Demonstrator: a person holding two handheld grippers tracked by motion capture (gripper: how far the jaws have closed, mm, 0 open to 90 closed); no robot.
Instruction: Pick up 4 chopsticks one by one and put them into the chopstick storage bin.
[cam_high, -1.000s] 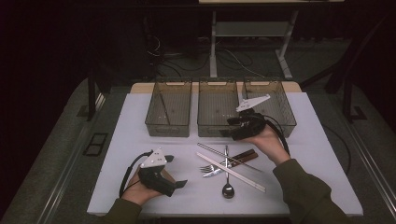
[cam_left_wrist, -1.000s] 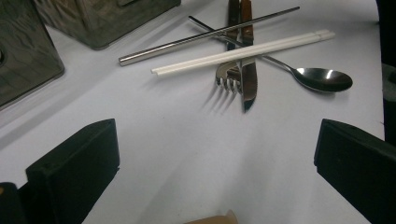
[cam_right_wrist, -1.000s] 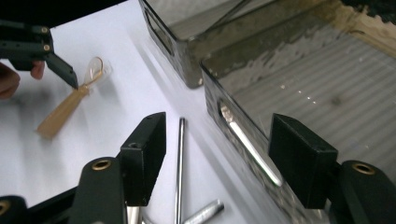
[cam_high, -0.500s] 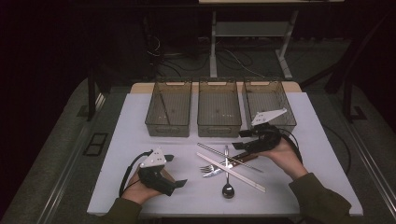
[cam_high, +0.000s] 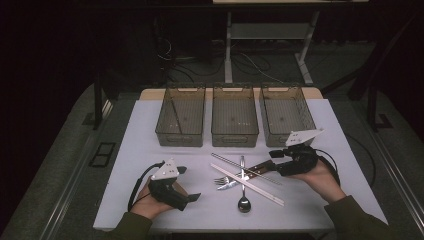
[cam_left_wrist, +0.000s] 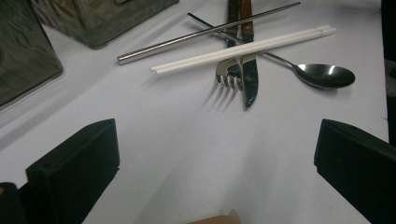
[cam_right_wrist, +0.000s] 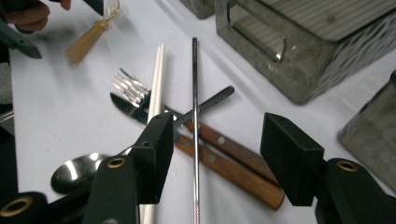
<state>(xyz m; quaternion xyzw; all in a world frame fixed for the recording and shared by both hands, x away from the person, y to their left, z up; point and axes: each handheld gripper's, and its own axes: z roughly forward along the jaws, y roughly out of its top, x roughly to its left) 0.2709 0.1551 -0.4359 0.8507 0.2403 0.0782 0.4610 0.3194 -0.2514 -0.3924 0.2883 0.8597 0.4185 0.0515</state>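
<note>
White table top (cam_high: 150, 125) carries three smoky see-through bins (cam_high: 235, 121) in a row at its far side, each with ribbed walls and a cut-out handle; no writing can be read on them. In front of the middle and right bins lies a crossed pile of cutlery. Counted: one pair of white chopsticks (cam_high: 250, 184), one pair of steel chopsticks (cam_right_wrist: 194, 116), one wood-handled knife (cam_right_wrist: 233, 175) with rivets, one wood-handled fork (cam_left_wrist: 229, 74), one steel spoon (cam_high: 243, 202).

The right gripper (cam_right_wrist: 215, 154) sits low at the pile's right end, its jaws apart and just now closing, the steel chopsticks and wooden handles lying between them, pads not yet pressing. The left gripper (cam_left_wrist: 215, 163) rests on the table left of the pile, jaws wide apart over bare table.
</note>
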